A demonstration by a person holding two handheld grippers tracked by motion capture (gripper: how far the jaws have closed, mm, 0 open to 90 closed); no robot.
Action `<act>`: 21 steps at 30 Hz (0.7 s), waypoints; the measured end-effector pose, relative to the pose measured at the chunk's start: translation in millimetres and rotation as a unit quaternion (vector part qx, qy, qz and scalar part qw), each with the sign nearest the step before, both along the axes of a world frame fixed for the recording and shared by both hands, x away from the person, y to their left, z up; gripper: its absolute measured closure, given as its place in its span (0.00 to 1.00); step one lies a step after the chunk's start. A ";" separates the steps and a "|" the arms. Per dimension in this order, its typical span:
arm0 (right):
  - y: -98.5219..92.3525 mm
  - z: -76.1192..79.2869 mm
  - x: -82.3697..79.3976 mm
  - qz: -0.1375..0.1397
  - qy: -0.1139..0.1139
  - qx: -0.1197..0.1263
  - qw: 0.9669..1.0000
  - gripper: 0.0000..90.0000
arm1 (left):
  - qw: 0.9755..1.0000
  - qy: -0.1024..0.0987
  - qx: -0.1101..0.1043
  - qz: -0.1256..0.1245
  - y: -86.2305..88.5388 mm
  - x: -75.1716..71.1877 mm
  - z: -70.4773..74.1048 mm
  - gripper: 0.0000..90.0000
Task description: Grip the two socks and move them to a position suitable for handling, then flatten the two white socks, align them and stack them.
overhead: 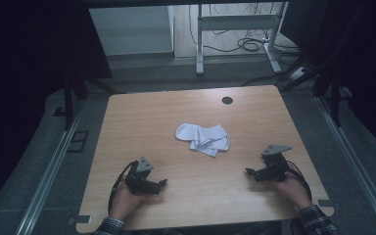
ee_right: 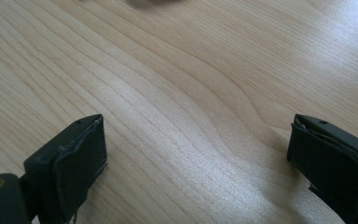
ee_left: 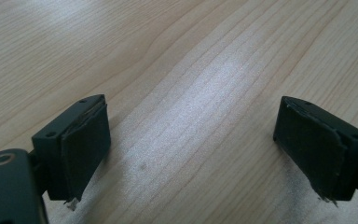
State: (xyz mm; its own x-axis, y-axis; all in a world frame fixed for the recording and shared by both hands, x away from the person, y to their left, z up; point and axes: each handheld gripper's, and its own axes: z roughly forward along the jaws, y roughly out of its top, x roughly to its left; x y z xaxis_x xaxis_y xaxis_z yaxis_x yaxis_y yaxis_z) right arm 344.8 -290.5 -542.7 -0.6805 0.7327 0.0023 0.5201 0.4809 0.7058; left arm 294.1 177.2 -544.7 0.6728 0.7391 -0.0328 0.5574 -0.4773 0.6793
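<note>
Surface: light wooden table top [overhead: 176, 161] with rounded corners, filling the centre of the high view; a small dark round hole [overhead: 227, 100] sits near its far edge, upper middle of the frame.
Cloth: crumpled white fabric piece [overhead: 203, 138], lying flat on the surface just above frame centre — roughly midway between the two grippers, well apart from both, touched by neither.
Left gripper: black two-jaw tool [overhead: 159, 184] held in the person's hand at lower left of the high view, resting low on the surface, jaws pointing toward the frame's right. In the left gripper view [ee_left: 191, 154] the jaws stand wide with only bare wood grain between them — nothing held.
Right gripper: matching black tool [overhead: 249, 172] at lower right of the high view, grey three-cornered plate on top, jaws pointing toward the frame's left. In the right gripper view [ee_right: 196, 163] the jaws are spread wide over bare wood, nothing between them.
Sleeves: plaid cuffs at the bottom edge of the high view, one at each wrist.
Background: grey floor, metal desk legs and loose cables at upper right of the high view.
</note>
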 end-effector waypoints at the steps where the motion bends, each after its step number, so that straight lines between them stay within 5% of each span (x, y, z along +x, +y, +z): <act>1: 0.0 0.0 0.0 0.000 0.000 0.000 1.000 0.04 | 1.000 0.000 0.000 0.000 0.0 0.0 0.0 0.12; 21: 2.9 2.0 1.7 -0.005 0.010 -0.007 1.000 0.04 | 1.000 0.000 0.000 0.004 -0.9 1.2 0.1 0.12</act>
